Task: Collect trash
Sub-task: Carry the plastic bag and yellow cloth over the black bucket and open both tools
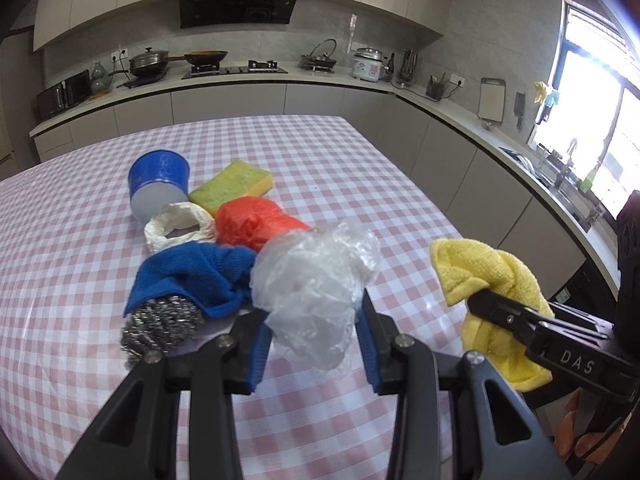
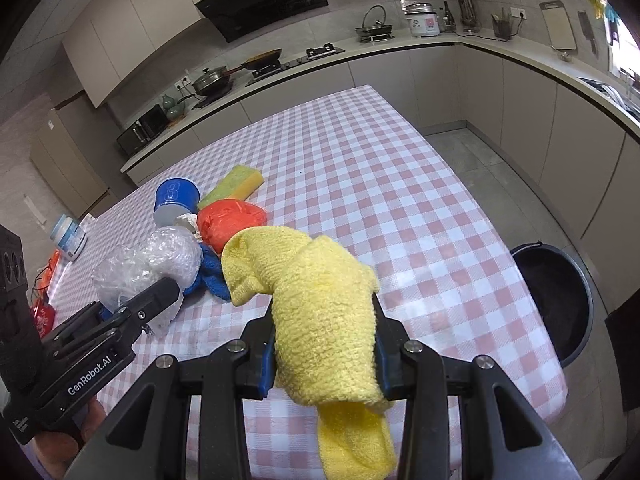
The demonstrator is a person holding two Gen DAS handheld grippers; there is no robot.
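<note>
A crumpled clear plastic bag (image 1: 316, 280) is clamped between the blue pads of the left gripper (image 1: 314, 340) above a pink-and-white checked tablecloth (image 1: 360, 168); a rolled yellow cloth (image 2: 320, 320) is squeezed in the right gripper (image 2: 324, 344), its loose end hanging below the jaws. Both bundles are held clear of the table, side by side — the yellow cloth to the right of the plastic bag.

Behind the left gripper, further items are seen clustered on the table: a steel wool scourer (image 1: 160, 328) tucked against a blue cloth (image 1: 192, 276); a white paper ring (image 1: 180, 228) just beyond it; a red plastic bag (image 1: 256, 220) beside that; a yellow-green sponge (image 1: 232, 188) and an overturned blue cup (image 1: 158, 184) at the back. A dark bin (image 2: 560, 300) is seen on the floor off the table's right edge, well apart from the pile; a white jar with a blue label (image 2: 68, 236) stands near the table's far left side. Kitchen counters with pans and a rice cooker (image 1: 368, 63) are lined along the walls.
</note>
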